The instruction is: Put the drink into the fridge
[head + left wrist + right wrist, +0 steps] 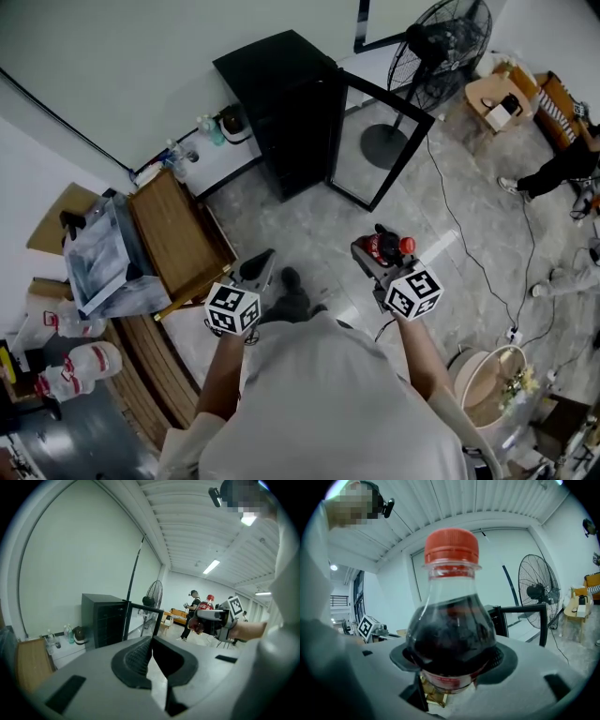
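The drink is a cola bottle [450,634] with a red cap and a red label. It stands upright between the jaws of my right gripper [452,660], which is shut on its lower body. In the head view the right gripper [382,247] holds the bottle [386,246] over the floor, short of the black fridge [281,103]. The fridge's glass door [380,141] stands swung open to the right. My left gripper [260,265] is level with the right one, and its fingers [136,656] meet at the tips with nothing between them. The left gripper view shows the fridge [101,618] ahead and the held bottle [206,605] to the right.
A standing fan [441,47] is right of the fridge, with a cable trailing over the tiled floor. A white low shelf with bottles [202,141] and a wooden table [178,234] line the left wall. Another person [562,164] is at the far right, a round basket [487,375] near my right.
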Available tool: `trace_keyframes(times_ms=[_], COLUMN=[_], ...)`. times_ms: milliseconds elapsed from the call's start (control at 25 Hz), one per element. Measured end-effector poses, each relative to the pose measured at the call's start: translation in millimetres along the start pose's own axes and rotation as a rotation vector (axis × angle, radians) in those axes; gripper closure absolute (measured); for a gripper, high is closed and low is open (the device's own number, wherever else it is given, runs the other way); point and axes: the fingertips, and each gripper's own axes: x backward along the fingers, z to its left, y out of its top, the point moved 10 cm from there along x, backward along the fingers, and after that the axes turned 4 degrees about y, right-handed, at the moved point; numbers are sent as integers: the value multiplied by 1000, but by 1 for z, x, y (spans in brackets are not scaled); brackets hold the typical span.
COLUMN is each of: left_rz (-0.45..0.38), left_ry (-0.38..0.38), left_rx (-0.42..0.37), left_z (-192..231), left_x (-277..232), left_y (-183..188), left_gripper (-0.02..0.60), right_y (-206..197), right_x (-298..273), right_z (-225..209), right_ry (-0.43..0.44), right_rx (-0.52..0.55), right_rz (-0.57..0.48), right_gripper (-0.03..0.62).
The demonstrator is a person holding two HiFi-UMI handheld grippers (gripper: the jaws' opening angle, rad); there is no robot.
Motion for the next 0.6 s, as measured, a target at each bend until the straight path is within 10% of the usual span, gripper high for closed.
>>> trace_keyframes(times_ms=[600], left_rz=[8], left_ry=[-59], left_rx=[11], left_z=[92], left_x=[-106], left_y=[44], left_gripper=[572], right_y=[27], right_x=[-92], right_z=[-63], right_ry=[-50], right_rx=[-18], right_rz=[46], right_gripper=[290])
